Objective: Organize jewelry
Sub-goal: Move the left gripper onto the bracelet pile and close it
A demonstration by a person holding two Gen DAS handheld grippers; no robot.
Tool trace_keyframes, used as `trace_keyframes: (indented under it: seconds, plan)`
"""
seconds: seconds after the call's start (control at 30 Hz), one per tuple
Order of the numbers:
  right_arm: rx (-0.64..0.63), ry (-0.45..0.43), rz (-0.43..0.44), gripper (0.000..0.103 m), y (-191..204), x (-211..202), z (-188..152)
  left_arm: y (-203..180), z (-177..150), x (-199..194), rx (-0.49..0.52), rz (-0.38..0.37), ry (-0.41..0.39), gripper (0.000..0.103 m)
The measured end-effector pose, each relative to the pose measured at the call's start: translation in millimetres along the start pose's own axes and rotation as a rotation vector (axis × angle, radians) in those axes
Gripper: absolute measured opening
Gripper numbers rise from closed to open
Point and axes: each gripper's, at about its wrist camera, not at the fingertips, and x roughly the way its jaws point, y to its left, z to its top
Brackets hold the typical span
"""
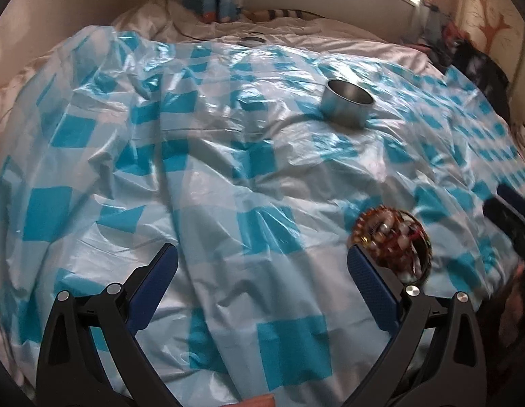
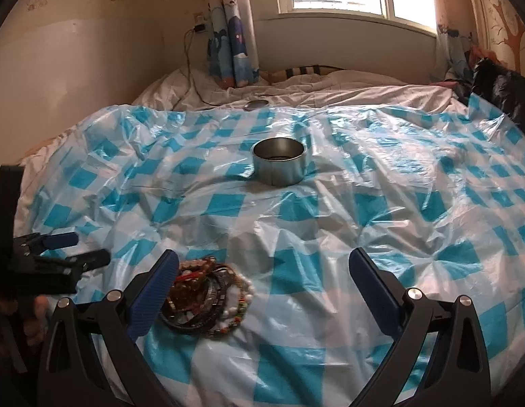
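Left gripper (image 1: 262, 257) held spread, empty, beside the bracelets (image 2: 208, 298). Bracelets heaped on the plastic sheet (image 2: 330, 237), tin (image 2: 279, 164) well apart beyond. Right gripper (image 2: 264, 264) spread, empty. Risk judged: tangled strands dragged together; slippery sheet bunched by a finger.

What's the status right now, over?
Left gripper and right gripper both open, empty. Pile of bracelets lies on the checked plastic sheet; metal tin stands open farther back. Nothing between them.

Bed (image 2: 347, 93): checked plastic sheet (image 2: 364, 210) bearing tin (image 2: 279, 166), bracelet heap (image 2: 208, 298).
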Motion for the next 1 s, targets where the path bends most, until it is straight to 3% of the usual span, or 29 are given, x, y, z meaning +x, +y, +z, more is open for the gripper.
trace_keyframes:
  seconds: [0.13,0.27,0.4,0.53,0.67,0.83,0.9,0.97,1.0]
  plan:
    - [0.037,-0.005,-0.003,0.097,-18.9,-3.7,1.3,-16.0,-3.2,-2.6,0.066,-0.086,-0.004,0.097]
    - [0.124,-0.001,0.081,0.097,-33.1,2.2,0.2,-41.6,-3.2,2.9,0.139,-0.114,0.013,0.097]
    - [0.054,0.022,0.123,0.097,-19.5,9.0,0.1,-44.6,-7.4,13.5,0.15,-0.127,0.075,0.096]
    - [0.016,0.04,0.15,0.097,-10.4,12.9,-1.8,-41.5,-8.0,5.0,0.146,-0.176,0.033,0.096]
    - [0.087,0.036,0.143,0.097,-21.5,15.1,-1.9,-51.0,-9.0,-2.4,0.195,-0.211,-0.052,0.096]
    - [0.147,0.025,0.144,0.097,-31.8,15.2,-0.5,-68.6,-6.7,7.0,0.257,-0.277,-0.058,0.096]
    - [0.15,0.023,0.14,0.097,-32.6,15.9,-0.2,-72.3,-6.9,9.1,0.279,-0.308,-0.069,0.093]
    - [0.149,0.024,0.137,0.097,-32.3,16.5,0.0,-74.1,-7.2,15.6,0.286,-0.317,-0.05,0.076]
    - [0.148,0.024,0.137,0.097,-32.4,17.0,0.1,-75.4,-7.5,17.9,0.289,-0.321,-0.043,0.073]
